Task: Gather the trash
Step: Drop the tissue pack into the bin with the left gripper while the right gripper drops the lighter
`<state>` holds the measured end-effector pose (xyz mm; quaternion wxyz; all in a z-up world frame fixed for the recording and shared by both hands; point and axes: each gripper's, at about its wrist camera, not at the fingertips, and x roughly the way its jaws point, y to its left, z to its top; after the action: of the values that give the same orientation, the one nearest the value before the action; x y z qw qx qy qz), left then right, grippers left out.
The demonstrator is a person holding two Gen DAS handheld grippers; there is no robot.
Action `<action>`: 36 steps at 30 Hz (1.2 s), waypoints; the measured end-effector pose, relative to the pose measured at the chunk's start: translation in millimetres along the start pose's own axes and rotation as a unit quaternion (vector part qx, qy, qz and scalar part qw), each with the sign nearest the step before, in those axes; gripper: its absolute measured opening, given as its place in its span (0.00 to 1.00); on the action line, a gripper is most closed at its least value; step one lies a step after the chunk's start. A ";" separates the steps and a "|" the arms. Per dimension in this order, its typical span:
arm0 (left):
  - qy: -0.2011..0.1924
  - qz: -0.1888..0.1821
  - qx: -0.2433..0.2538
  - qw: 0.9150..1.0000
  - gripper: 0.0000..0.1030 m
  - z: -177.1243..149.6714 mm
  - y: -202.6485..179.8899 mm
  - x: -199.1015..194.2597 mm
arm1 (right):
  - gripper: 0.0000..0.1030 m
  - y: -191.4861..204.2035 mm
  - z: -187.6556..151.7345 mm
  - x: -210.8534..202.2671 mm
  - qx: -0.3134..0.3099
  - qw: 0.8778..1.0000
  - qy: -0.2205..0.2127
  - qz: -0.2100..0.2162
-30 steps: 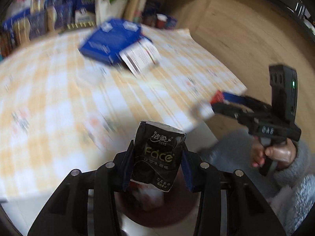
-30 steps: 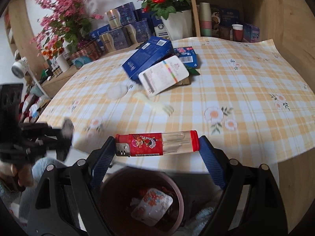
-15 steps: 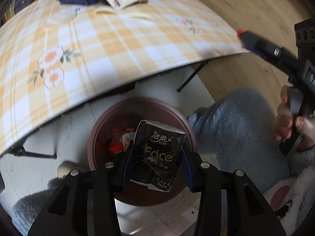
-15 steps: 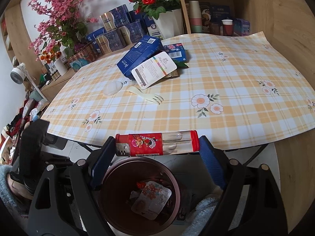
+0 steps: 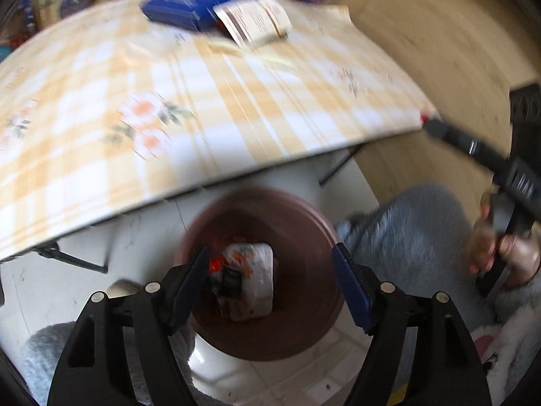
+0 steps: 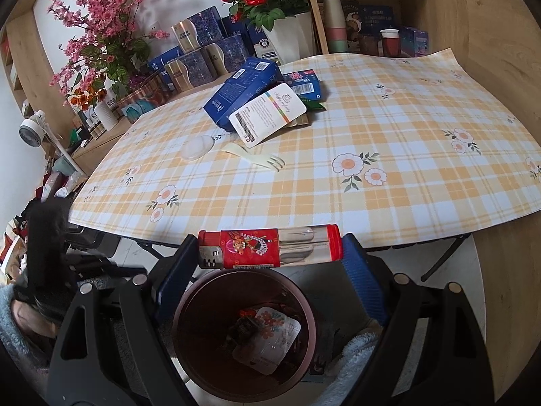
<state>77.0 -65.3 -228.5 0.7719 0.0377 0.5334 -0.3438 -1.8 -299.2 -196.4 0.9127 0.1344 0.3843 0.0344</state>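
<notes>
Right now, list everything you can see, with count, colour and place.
lighter: one, red and clear, clamped in right tool
bin: one, brown, on floor below table edge
wrappers in bin: several, white floral and dark
table: one, orange and white check cloth
blue boxes: two, far side of table
white card: one, leaning on boxes
fork: one, cream, mid table
white lid: one, left of fork
rose pot: one, red flowers, behind table
left tool: open, empty, jaws just opened over bin
right tool: shut on lighter
</notes>
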 end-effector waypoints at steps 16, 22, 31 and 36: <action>-0.238 0.129 -0.033 0.962 0.94 -41.6 11.8 -99.7 | 0.82 45.9 -39.4 20.4 -0.077 0.997 -0.004 -0.003; -0.252 0.150 -0.072 0.953 0.94 -51.0 26.2 -100.3 | 0.82 58.6 -45.2 30.6 -0.106 0.994 0.007 -0.003; -0.238 0.138 -0.109 0.955 0.94 -50.9 41.9 -94.0 | 0.82 57.8 -46.1 29.2 -0.102 0.995 0.006 0.009; -0.236 0.138 -0.110 0.956 0.94 -50.7 41.5 -92.8 | 0.90 58.2 -45.9 28.3 -0.098 0.995 0.002 0.023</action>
<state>42.2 33.3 -184.2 0.9151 -0.0563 0.3602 -0.1723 -12.2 -228.5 -230.8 0.9195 0.0536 0.3780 0.0933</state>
